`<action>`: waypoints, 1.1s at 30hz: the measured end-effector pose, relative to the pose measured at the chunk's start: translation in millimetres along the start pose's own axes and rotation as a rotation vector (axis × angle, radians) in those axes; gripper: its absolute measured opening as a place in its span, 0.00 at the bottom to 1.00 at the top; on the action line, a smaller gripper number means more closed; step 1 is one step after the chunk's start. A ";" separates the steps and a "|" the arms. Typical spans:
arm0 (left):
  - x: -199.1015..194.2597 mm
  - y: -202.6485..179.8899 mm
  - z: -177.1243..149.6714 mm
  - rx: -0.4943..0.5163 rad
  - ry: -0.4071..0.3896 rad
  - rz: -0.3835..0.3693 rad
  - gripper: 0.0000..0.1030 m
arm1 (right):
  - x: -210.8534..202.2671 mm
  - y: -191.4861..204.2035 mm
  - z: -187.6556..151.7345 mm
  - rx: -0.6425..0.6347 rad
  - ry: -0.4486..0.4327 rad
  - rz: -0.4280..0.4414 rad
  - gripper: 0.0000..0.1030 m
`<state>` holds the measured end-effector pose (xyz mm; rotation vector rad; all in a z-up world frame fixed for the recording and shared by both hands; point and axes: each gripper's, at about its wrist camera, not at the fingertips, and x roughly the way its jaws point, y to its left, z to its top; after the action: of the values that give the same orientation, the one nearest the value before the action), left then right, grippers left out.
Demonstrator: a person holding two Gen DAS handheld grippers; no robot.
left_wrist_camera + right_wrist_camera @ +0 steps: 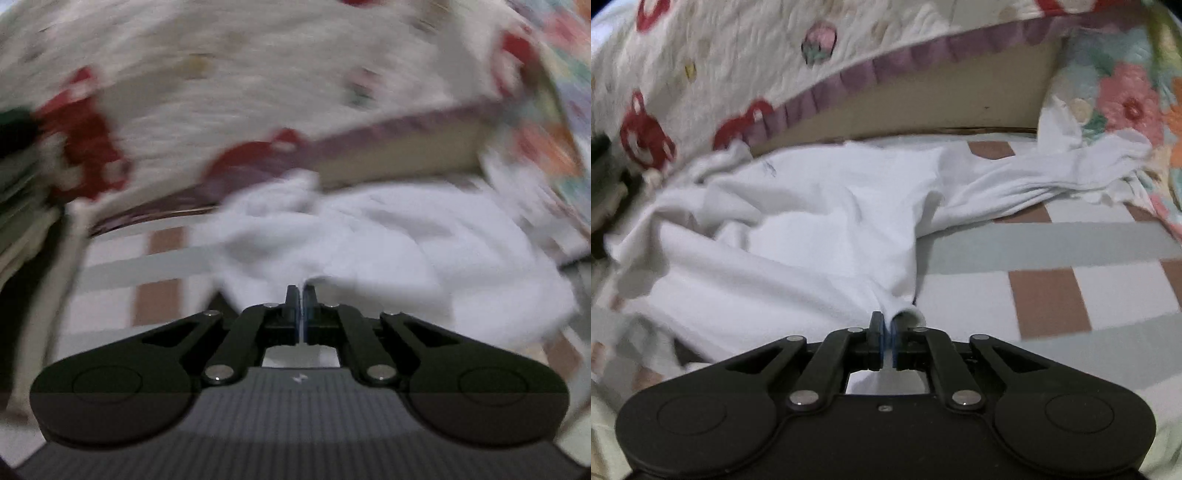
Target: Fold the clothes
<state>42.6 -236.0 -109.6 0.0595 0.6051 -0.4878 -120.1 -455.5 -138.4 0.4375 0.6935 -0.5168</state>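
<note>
Two black hand-held grippers, left (pixel 302 291) and right (pixel 887 321), each clamped on crumpled white cotton garment (pixel 798 229) at lower frame centre, over checked bedsheet (pixel 1052 295).

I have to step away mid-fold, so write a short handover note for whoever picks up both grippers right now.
Left gripper: shut on an edge of the white garment; this view is motion-blurred, so little more can be told.
Right gripper: shut on another edge of the same garment, fabric pinched between the fingers.
Garment: lies crumpled on the checked sheet, one sleeve stretched toward the floral blanket, its far edge near the strawberry-print cover.
Done: both edges gripped.
Left: no neat fold shows yet; probably spread it flat, then fold sleeves and body.
</note>
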 end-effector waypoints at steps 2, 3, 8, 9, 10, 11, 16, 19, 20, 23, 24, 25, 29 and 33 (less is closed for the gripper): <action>-2.7 27.2 1.7 -0.100 -0.029 0.029 0.01 | 12.2 -2.3 5.4 0.003 0.025 0.010 0.09; -3.6 38.4 -0.6 -0.139 -0.024 0.001 0.01 | 18.3 -3.5 8.0 0.004 0.037 0.015 0.09; -10.1 51.0 -16.2 -0.176 -0.030 -0.112 0.04 | 37.4 -9.8 11.2 0.044 0.069 0.028 0.16; -8.8 47.4 -18.0 -0.158 -0.022 -0.120 0.04 | 37.7 -10.8 9.2 0.049 0.068 0.025 0.19; -6.8 42.3 -19.7 -0.127 -0.007 -0.125 0.06 | 35.9 -11.9 7.3 0.054 0.061 0.027 0.26; -5.0 36.7 -20.9 -0.086 0.014 -0.127 0.12 | 34.1 -13.0 5.4 0.060 0.054 0.029 0.30; -1.8 16.9 -23.3 0.036 0.023 -0.071 0.43 | 5.6 -17.6 -5.4 0.075 -0.023 0.049 0.53; -0.5 5.5 -24.8 0.100 0.019 -0.034 0.45 | -7.7 -14.5 -17.8 0.043 -0.044 -0.003 0.53; -0.1 1.6 -25.3 0.122 0.017 -0.021 0.47 | -12.1 -13.5 -21.9 0.032 -0.051 -0.020 0.53; 1.3 -9.9 -26.8 0.186 0.013 0.017 0.52 | -25.4 -10.4 -34.4 0.000 -0.072 -0.072 0.53; 1.7 -13.7 -27.3 0.208 0.011 0.030 0.52 | -29.8 -9.3 -38.5 -0.010 -0.079 -0.090 0.53; 2.2 -17.5 -27.8 0.229 0.010 0.042 0.52 | -34.2 -8.3 -42.7 -0.021 -0.085 -0.107 0.53; 7.4 -36.0 -25.5 0.363 -0.007 0.081 0.55 | -26.4 -4.7 -57.5 -0.114 -0.037 -0.154 0.51; 15.2 -57.5 -20.8 0.533 -0.031 0.108 0.72 | -15.3 -5.2 -58.8 -0.088 -0.009 -0.110 0.38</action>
<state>16.1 -289.2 -130.3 0.5864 0.4259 -0.5337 -161.7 -423.4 -169.4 0.3153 0.7311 -0.5888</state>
